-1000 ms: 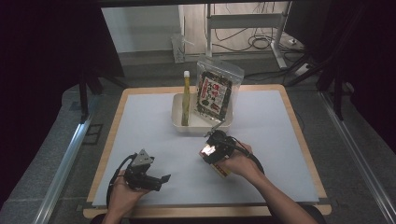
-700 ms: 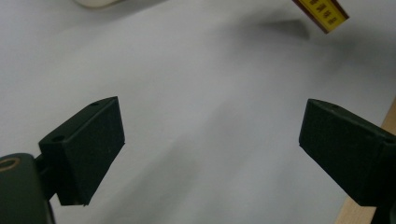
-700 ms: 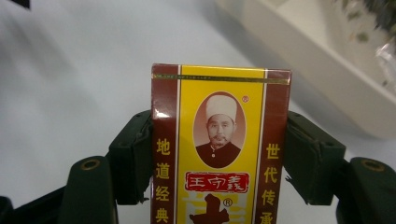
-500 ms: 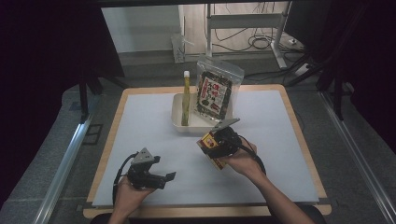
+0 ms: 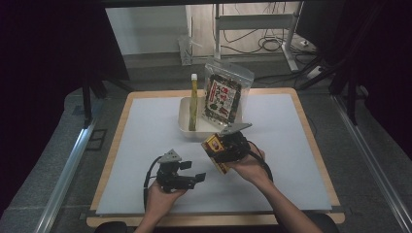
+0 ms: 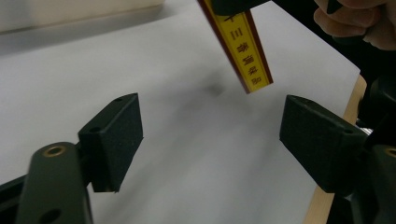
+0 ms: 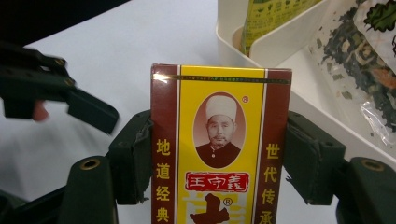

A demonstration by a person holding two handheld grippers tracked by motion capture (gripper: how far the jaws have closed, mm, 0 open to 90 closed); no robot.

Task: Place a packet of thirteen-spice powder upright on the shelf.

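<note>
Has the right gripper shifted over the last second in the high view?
Yes. The right gripper, shut on the yellow box, has drawn slightly toward the person, away from the white tray.

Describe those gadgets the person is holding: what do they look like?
Each hand-held gripper, left and right, is a chunky black device with two flat black jaws, brass-coloured rivets at the joints, a grey three-cornered plate on top and a black cable trailing behind. No sleeves reach the forearms.
</note>
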